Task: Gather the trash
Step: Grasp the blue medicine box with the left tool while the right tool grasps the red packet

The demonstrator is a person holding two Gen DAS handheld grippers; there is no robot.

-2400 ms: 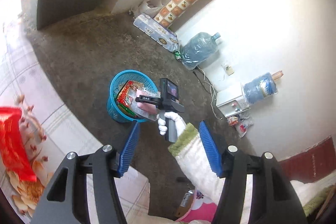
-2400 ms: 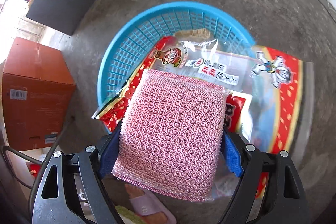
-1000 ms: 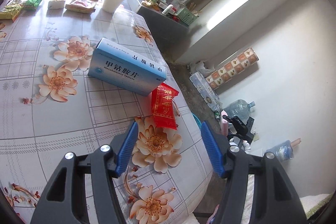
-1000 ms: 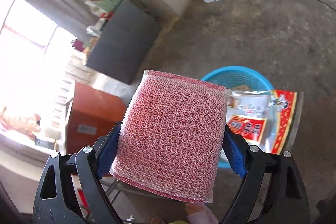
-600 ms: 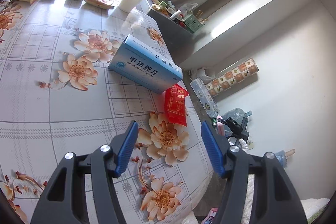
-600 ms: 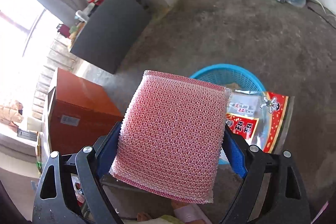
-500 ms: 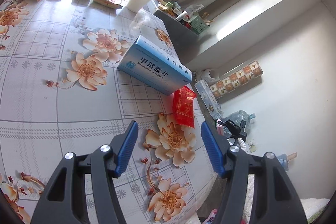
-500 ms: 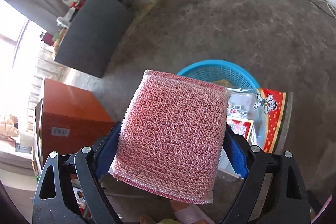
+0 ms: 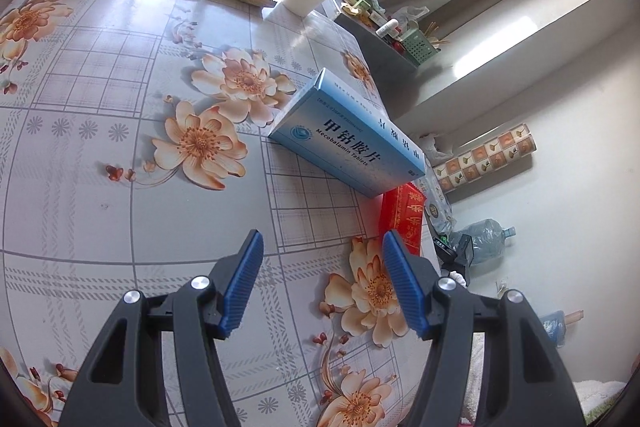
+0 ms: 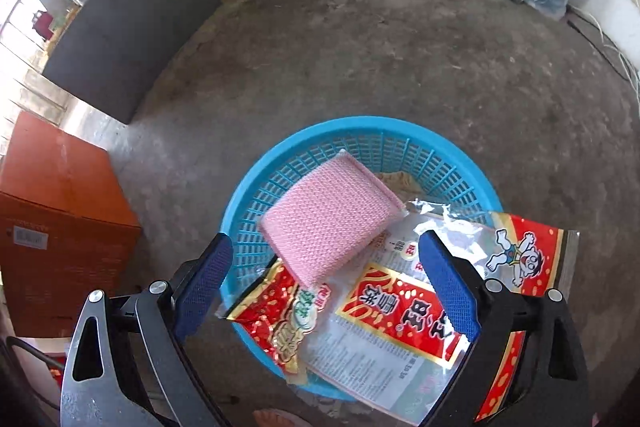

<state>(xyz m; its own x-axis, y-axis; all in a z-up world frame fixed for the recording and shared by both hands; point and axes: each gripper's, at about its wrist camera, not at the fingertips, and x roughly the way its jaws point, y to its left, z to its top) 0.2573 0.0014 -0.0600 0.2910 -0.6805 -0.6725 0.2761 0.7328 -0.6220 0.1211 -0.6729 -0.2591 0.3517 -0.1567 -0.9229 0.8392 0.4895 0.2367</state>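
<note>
Now right gripper (image 10: 326, 285) jaws just spread, empty, w/ knitted pink sponge (image 10: 330, 217) in slatted blue basket (image 10: 256, 175).

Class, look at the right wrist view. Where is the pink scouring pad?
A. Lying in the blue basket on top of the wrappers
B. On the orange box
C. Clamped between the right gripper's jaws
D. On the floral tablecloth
A: the pad lies tilted in the basket, partly on the wrappers, clear of the open right gripper.

Pink knitted-mesh scouring pad (image 10: 330, 217) looks rough; round blue plastic lattice basket (image 10: 256, 187) and crinkly foil snack wrappers (image 10: 400, 311) shine glossy
</note>
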